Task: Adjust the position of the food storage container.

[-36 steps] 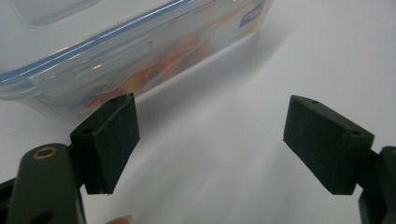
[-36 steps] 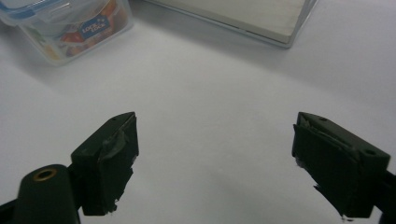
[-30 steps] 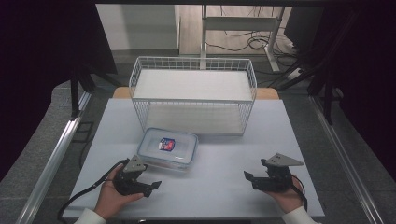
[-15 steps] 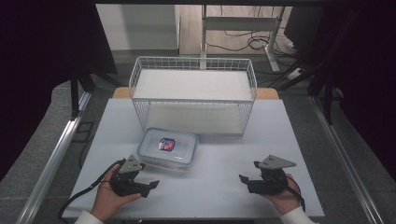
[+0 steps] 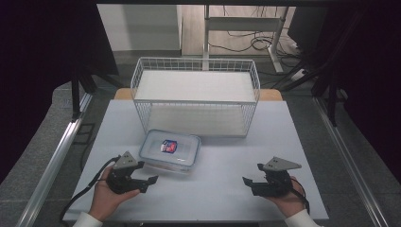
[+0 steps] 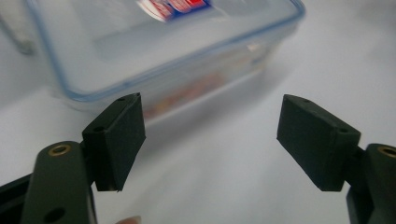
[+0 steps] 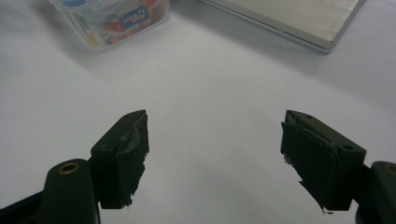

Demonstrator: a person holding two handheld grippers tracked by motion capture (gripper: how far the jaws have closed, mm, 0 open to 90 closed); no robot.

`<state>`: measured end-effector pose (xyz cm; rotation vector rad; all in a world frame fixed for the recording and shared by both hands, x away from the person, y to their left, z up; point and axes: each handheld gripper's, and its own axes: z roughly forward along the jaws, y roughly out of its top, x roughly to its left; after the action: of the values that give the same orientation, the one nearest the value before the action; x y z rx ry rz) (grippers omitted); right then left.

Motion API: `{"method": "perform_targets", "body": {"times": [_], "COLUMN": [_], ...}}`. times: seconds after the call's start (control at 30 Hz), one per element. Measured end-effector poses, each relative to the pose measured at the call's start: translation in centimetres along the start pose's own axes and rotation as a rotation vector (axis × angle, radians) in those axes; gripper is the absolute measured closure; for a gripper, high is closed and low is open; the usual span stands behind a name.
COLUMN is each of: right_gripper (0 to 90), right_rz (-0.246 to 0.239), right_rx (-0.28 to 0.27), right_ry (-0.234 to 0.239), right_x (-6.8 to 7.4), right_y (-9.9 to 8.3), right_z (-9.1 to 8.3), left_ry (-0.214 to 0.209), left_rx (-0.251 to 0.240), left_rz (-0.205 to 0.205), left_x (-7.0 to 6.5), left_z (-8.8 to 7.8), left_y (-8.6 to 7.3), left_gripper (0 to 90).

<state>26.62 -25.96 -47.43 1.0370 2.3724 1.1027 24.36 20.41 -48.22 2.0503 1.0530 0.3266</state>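
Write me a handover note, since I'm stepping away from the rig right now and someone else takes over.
Left claw: open, nothing between its jaws, which have just been closing a little; it points at the clear rectangular plastic box with the blue-rimmed lid, close to its near side.
Right claw: open and empty, low over the white table, well apart from the box.
The box stands in front of the white wire basket, lid on.
Done: nothing grasped yet.
Left: probably gripping the box; where it goes next I cannot tell.
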Motion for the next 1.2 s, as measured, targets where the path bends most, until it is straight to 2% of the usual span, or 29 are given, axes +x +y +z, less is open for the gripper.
{"method": "perform_targets", "body": {"times": [0.07, 0.2, 0.33, 0.57, 0.6, 0.63, 0.77, 0.9, 1.1, 1.17, 1.2], "right_gripper": [23.7, 23.8, 23.9, 23.9, 23.9, 23.9, 23.9, 23.9, 23.9, 23.9, 23.9], "right_rz": [0.008, 0.013, 0.019, 0.026, 0.023, 0.023, 0.030, 0.034, 0.035, 0.037, 0.036], "right_rx": [-0.002, 0.002, -0.001, 0.003, 0.006, 0.006, 0.006, 0.005, 0.004, 0.004, 0.004], "right_ry": [0.009, 0.014, 0.010, 0.006, 0.002, 0.002, -0.004, -0.010, -0.015, -0.016, -0.017], "right_x": [-0.2, -0.3, -0.2, 0.0, 0.1, 0.1, 0.0, -0.1, -0.2, -0.2, -0.3], "right_y": [-0.1, -0.2, 0.0, 0.0, 0.0, 0.0, -0.2, -0.3, -0.3, -0.2, -0.2], "right_z": [0.0, 0.2, 0.2, 0.4, 0.3, 0.3, 0.2, 0.1, 0.1, 0.1, 0.1], "left_ry": [0.020, 0.016, 0.041, 0.040, 0.045, 0.045, 0.060, 0.092, 0.105, 0.111, 0.112], "left_rx": [-0.011, -0.041, -0.031, -0.023, -0.015, -0.015, -0.002, 0.034, 0.058, 0.069, 0.075], "left_rz": [0.002, -0.017, 0.007, -0.011, -0.022, -0.022, -0.069, -0.085, -0.120, -0.132, -0.140], "left_x": [0.3, 1.1, 1.8, 3.3, 3.8, 3.8, 5.1, 6.7, 8.1, 8.6, 9.1], "left_z": [-0.5, -1.4, -1.8, -1.9, -1.7, -1.7, -0.8, 0.3, 1.2, 1.6, 1.9], "left_y": [0.5, 2.0, 3.2, 4.5, 4.7, 4.7, 5.1, 5.6, 6.0, 6.1, 6.1], "left_gripper": [24.0, 26.6, 26.7, 27.0, 27.1, 27.3, 28.6, 32.3, 36.0, 38.4, 44.9]}}
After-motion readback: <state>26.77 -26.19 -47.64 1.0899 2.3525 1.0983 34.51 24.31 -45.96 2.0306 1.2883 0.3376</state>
